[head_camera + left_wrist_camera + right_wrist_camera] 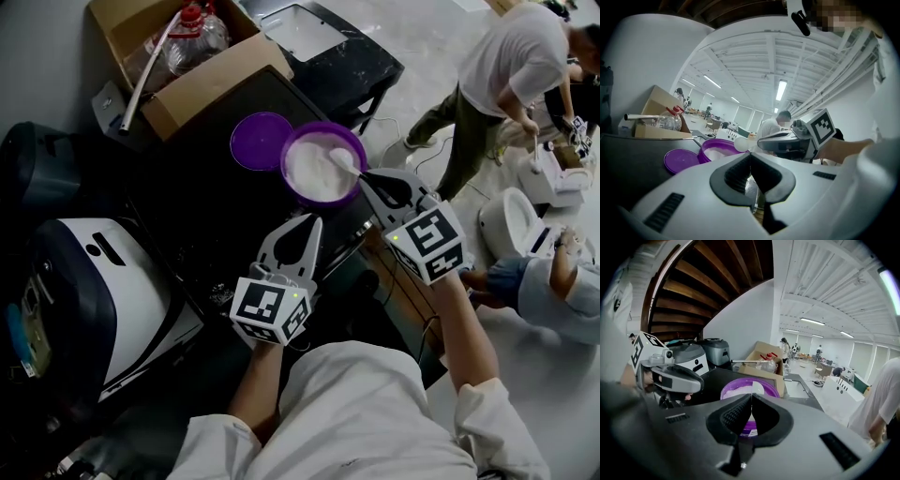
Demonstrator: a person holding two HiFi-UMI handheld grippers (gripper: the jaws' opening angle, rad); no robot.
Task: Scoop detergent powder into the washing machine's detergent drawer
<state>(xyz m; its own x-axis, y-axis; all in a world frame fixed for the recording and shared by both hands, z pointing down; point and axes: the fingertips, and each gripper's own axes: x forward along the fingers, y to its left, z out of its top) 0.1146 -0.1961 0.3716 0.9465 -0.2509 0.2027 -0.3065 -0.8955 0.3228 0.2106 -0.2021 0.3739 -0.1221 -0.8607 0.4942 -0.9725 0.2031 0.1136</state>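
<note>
Scooping step: the right gripper [367, 178] is clamped on the handle of the white spoon [339, 161], whose bowl sits over the powder [314, 176] in the purple tub [354, 141]. The tub stands at the far side of the dark top [216, 197], with its lid [258, 141] just to its left. The left gripper [314, 221] is closed on nothing and hovers near the tub. Dip the bowl shallowly, then draw it up level. Keep the clamp firm so the thin handle does not twist. Take a modest load, since a heaped one would likely spill in transit. The detergent drawer cannot be made out in any view, so locate it before lifting.
</note>
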